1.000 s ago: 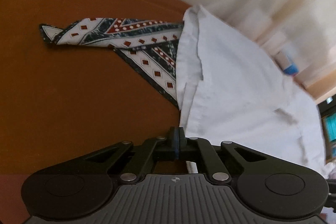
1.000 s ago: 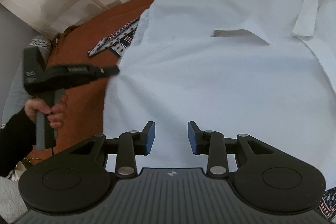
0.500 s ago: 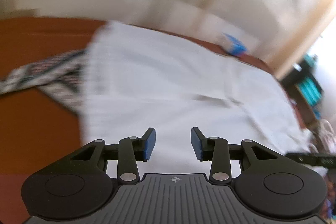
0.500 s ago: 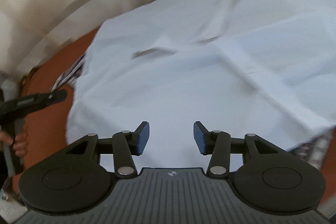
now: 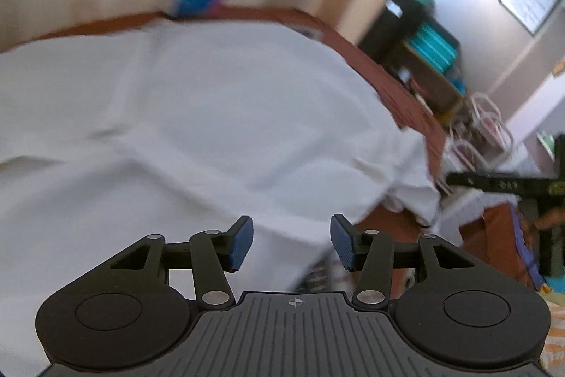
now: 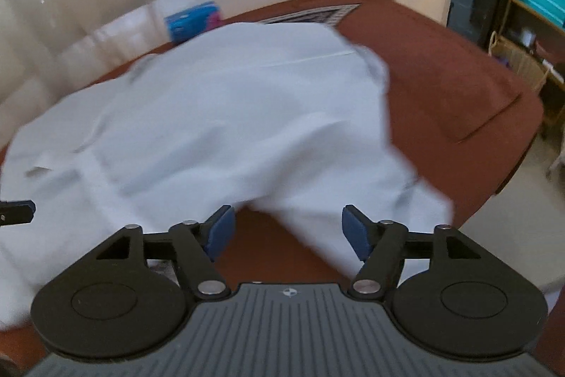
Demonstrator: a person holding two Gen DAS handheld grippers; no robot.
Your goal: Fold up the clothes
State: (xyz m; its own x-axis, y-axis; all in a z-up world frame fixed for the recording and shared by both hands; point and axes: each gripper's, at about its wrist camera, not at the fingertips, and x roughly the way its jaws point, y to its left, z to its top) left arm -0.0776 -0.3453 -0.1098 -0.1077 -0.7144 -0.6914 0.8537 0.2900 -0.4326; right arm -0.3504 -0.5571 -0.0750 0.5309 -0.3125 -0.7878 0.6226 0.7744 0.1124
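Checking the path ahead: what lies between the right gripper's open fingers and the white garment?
In the right wrist view, only bare brown surface separates the right gripper from the white garment.

Motion blur, daylight, fisheye edge warp

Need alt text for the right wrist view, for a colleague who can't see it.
The open right gripper hovers empty at the near edge of a white garment spread over a rust-brown padded surface. A blue box sits behind the garment; the image is motion-blurred.
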